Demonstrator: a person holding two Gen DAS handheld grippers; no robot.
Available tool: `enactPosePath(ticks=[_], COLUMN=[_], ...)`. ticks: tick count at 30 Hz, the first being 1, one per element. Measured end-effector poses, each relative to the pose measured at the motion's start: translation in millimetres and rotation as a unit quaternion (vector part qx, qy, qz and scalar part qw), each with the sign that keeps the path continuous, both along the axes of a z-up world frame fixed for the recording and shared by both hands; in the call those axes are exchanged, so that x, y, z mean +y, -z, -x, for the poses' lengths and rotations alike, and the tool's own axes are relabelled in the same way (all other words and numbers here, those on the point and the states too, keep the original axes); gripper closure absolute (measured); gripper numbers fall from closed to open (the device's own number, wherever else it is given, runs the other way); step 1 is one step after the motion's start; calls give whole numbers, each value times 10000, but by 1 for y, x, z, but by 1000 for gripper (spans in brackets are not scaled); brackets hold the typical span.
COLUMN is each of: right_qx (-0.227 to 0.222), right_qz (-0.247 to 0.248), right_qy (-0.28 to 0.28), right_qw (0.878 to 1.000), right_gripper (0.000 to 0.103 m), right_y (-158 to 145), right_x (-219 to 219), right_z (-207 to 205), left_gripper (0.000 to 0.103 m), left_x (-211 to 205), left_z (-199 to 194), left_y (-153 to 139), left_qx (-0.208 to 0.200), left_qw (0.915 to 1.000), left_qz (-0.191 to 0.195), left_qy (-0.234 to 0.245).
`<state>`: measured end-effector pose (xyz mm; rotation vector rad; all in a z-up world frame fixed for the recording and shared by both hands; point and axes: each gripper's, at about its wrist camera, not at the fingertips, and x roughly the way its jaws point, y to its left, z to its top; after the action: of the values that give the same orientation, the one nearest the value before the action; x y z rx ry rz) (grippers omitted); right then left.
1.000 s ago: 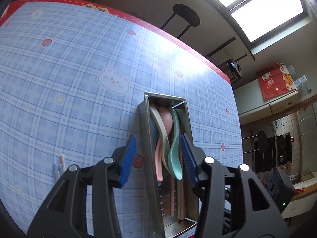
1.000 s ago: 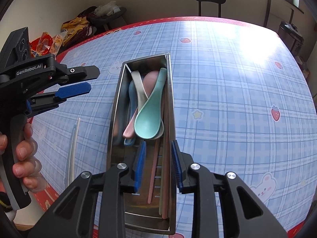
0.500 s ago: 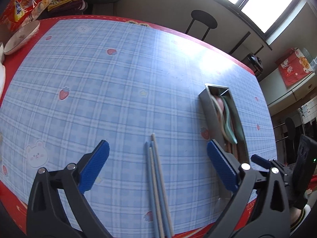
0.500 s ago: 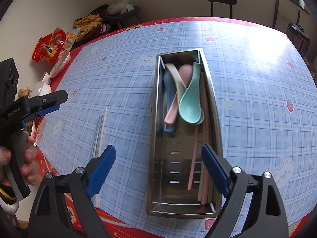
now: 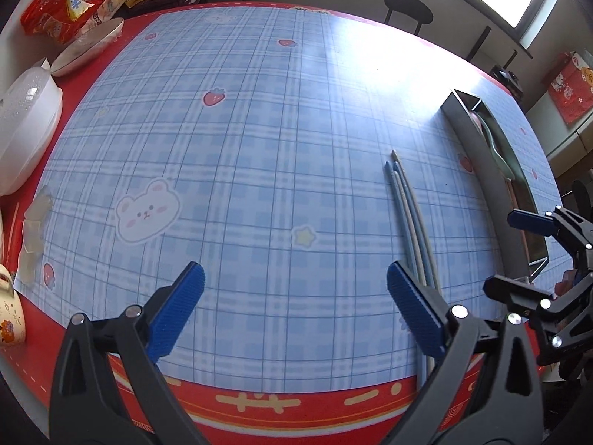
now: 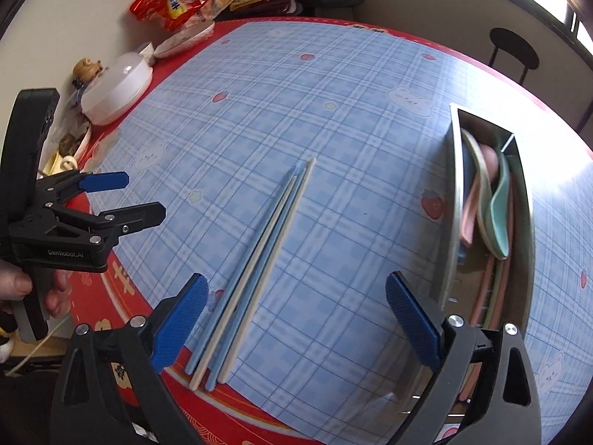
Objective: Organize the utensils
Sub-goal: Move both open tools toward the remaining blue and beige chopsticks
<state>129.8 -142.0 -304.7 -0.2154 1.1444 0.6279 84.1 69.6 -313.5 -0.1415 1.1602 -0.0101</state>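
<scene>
Several blue and cream chopsticks (image 6: 259, 256) lie side by side on the blue plaid tablecloth, reaching the near red border. My right gripper (image 6: 296, 285) hovers over them, jaws wide but closing slightly. The sticks pass under its left pad (image 6: 178, 322) and nothing is gripped. The steel utensil tray (image 6: 450, 204) stands to the right. It holds a teal spoon (image 6: 500, 207), pink and cream spoons and chopsticks. My left gripper (image 5: 294, 289) is wide open over bare cloth, with the chopsticks (image 5: 409, 215) running under its right pad (image 5: 415, 311). The tray (image 5: 478, 170) lies further right.
A white lidded dish (image 5: 22, 129), a plate (image 5: 89, 44), snack bags (image 5: 63, 0) and a mug (image 5: 7, 315) crowd the table's left edge. A black stool (image 5: 407, 7) stands beyond the far edge. The near red table border (image 5: 296, 400) runs just under both grippers.
Both grippers have swung left, away from the tray and over the loose chopsticks. Both jaws were narrow a second ago and now stand wide.
</scene>
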Motion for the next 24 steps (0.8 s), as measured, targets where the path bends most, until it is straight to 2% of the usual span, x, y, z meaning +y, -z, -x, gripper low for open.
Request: enactPosePath(ticks=[1,8,10,16,24], right_qx=[61,362,409,358,263], right_qz=[64,178,182,378,448], right_qy=[-10,124,110,93,223], right_qw=[10000,9991,9989,9986,9984], right_gripper=[24,43,51,58,59], right_y=[4,26,29,39,39], right_x=[4,7,9,20,17], right_z=[1,2,4,4,1], left_gripper=[6,6,6,6,6], left_x=[4,19,22,17,-8], left_z=[3,23,26,37,39], left_y=[2,9,12,17,19], left_qx=[-8,-31,6,25,37], left_qw=[10000,9995,9993,9992,9997], left_qz=[35,188,212,282,210], left_qy=[-45,-258,-301,-274,131])
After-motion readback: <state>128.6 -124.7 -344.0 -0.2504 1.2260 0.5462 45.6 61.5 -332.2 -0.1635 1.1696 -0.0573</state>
